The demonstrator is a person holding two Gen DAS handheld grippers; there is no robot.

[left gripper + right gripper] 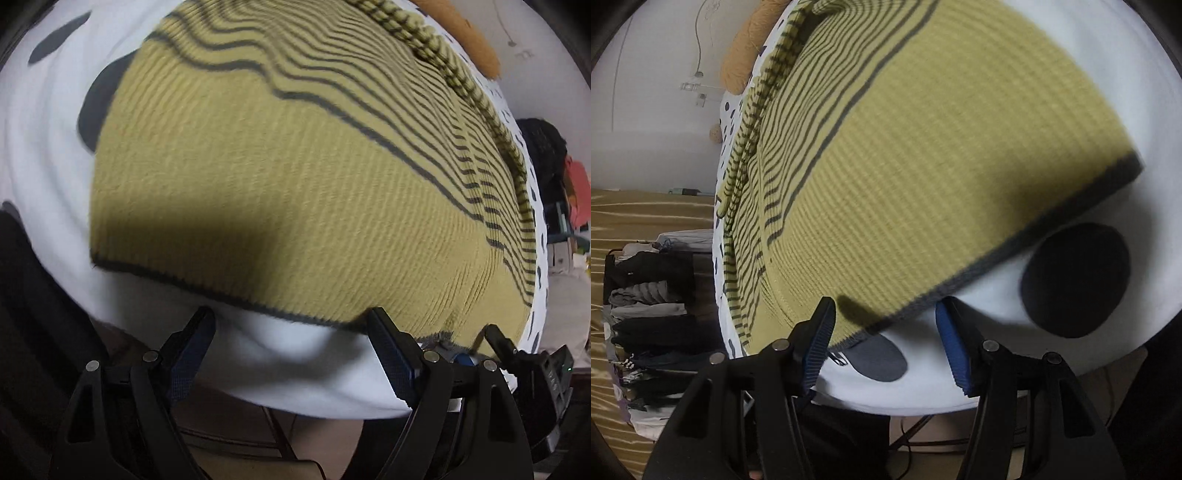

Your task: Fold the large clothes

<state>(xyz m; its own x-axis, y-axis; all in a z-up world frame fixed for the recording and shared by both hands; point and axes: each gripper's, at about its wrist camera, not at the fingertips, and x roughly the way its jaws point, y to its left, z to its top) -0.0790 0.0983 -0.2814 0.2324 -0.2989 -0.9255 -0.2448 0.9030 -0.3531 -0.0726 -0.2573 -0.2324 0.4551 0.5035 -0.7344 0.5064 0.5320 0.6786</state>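
the olive striped sweater [258, 177] lies flat on the white spotted cover [48, 155], dark hem nearest, long axis running away. left gripper [291, 325] and right gripper [886, 314] gape, holding nothing.

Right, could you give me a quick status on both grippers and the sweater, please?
Left gripper open, empty. Right gripper open, empty, at the hem corner. Yellow striped sweater flat on the spotted white cover. Nothing in the way.

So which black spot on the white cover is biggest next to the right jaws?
The round black spot right of the sweater hem; the grey spot between the jaws is flatter and paler.
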